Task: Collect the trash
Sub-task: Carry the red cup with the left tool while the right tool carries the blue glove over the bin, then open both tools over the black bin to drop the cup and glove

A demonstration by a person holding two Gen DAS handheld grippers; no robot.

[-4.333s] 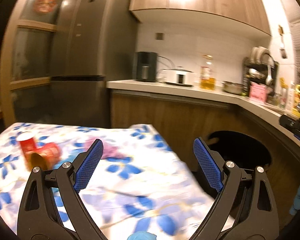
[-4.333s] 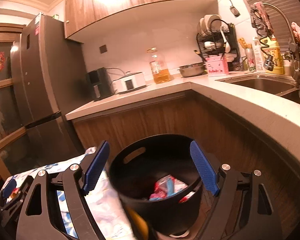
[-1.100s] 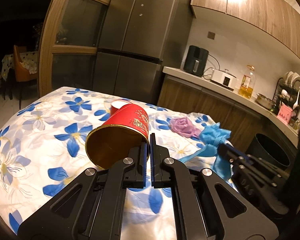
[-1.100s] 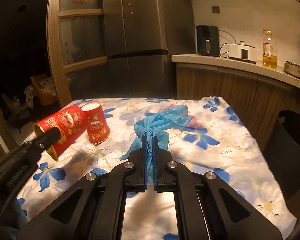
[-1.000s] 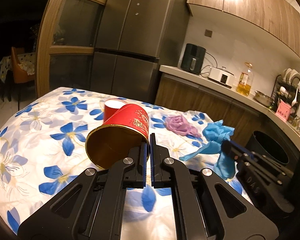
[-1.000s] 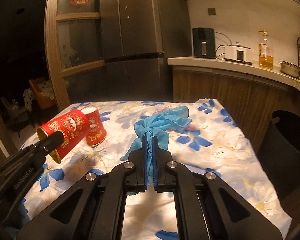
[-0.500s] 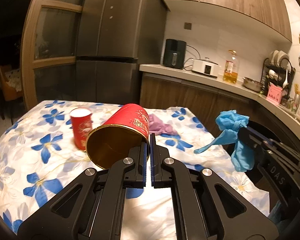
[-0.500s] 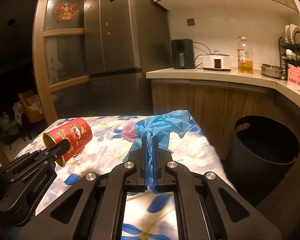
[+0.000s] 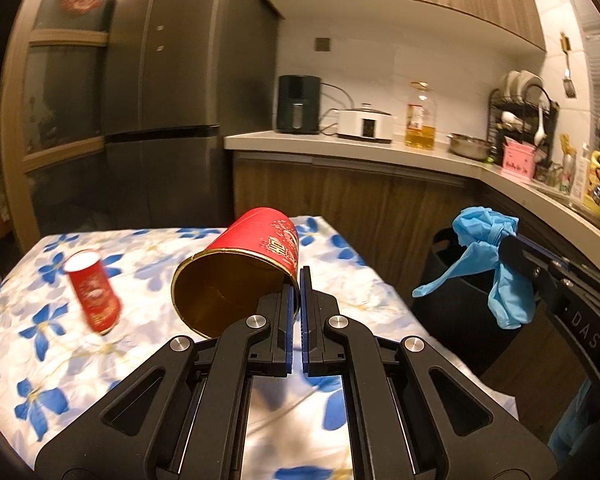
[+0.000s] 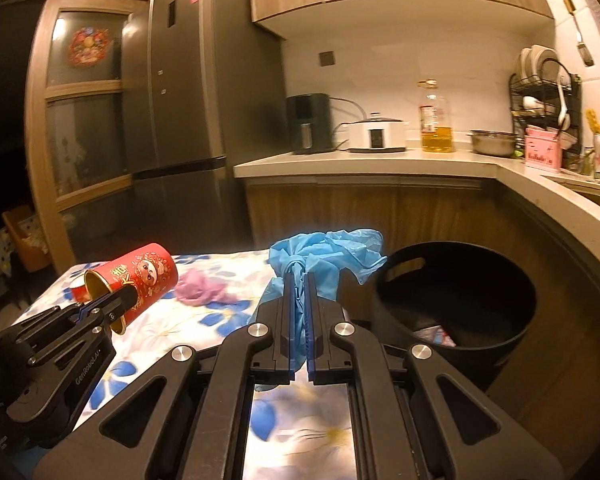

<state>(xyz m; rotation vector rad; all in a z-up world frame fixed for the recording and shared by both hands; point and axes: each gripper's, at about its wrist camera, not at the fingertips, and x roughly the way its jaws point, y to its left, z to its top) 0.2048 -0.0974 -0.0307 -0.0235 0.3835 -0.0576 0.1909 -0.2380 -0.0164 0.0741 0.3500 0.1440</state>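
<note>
My left gripper [image 9: 300, 276] is shut on the rim of a red paper cup [image 9: 256, 256], held on its side above the table with its gold inside toward the camera. From the right wrist view the same cup [image 10: 140, 276] and left gripper [image 10: 118, 300] show at the left. My right gripper [image 10: 299, 280] is shut on a crumpled blue glove [image 10: 328, 256], which hangs in the air at the right of the left wrist view as blue glove [image 9: 488, 248]. A second red cup [image 9: 94, 292] stands on the table. A purple wad [image 10: 204, 288] lies there too. The black bin [image 10: 460, 300] stands right of the table.
The table [image 9: 40, 360] wears a white cloth with blue flowers. Wrappers [image 10: 434, 336] lie inside the bin. A wooden counter [image 10: 420, 160] with appliances, an oil bottle and a dish rack curves behind and to the right. A grey fridge [image 10: 188, 120] stands at the back left.
Both grippers have swung right and risen a little with cup and glove still gripped. The bin has come into fuller view; the standing cup has slid toward the left of the left wrist view.
</note>
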